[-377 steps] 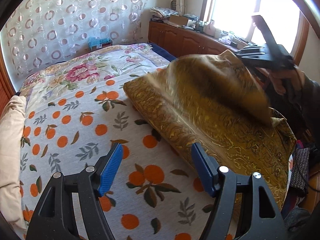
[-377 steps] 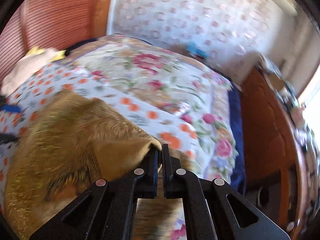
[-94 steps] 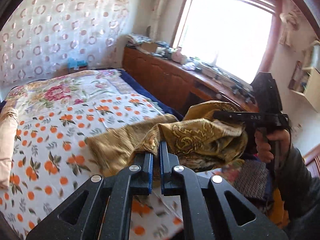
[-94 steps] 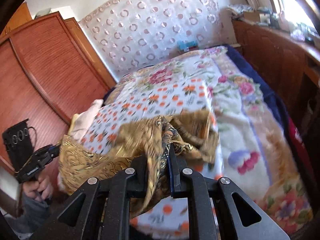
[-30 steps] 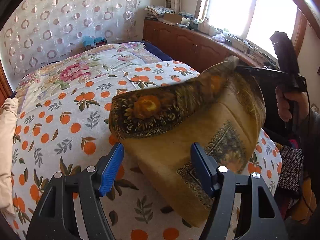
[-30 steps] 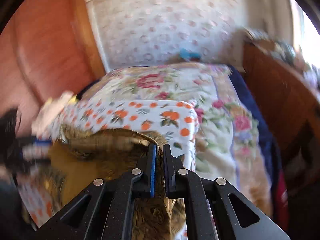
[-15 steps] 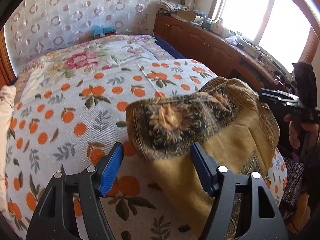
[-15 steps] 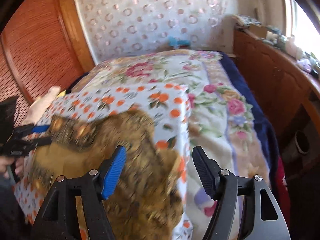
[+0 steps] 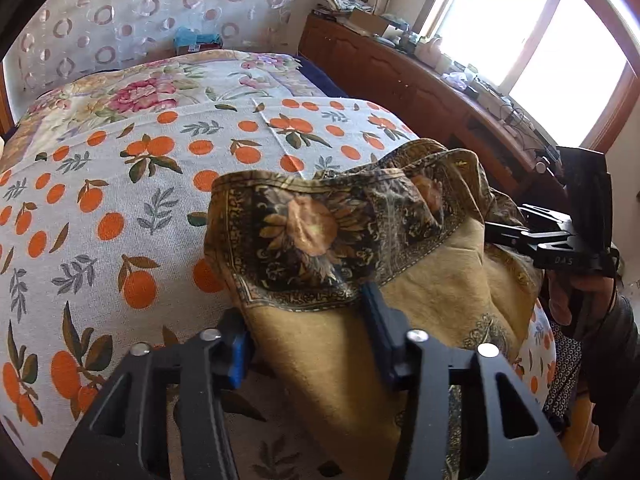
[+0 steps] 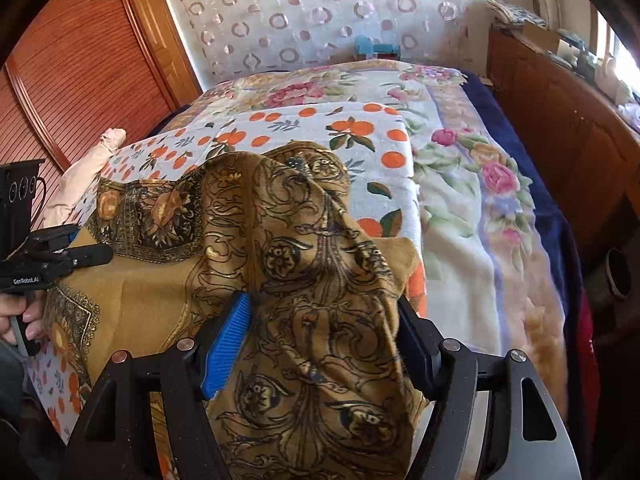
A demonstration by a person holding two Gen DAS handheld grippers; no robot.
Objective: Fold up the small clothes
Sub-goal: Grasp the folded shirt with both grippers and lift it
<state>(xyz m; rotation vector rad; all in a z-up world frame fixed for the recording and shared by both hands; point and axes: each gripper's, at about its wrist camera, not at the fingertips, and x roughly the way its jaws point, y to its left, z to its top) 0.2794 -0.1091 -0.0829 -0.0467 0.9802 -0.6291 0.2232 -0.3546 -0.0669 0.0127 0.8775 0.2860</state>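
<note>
Both tools are spread wide with nothing clamped: left gripper (image 9: 306, 332) straddles the near edge of the mustard-gold patterned cloth (image 9: 420, 292), right gripper (image 10: 320, 340) has its blue pad (image 10: 226, 340) beside a loose hump of the same cloth. Cloth sits bunched on the orange-print bedspread (image 9: 120, 184), dark floral border flap turned over the plain side, right-hand part rumpled. Likely step: re-grip for the next fold. Suggest pinching two corners of one edge, single layer only, pull taut, flatten the hump first, then lay over square. Risk: grabbing bedspread too.
</note>
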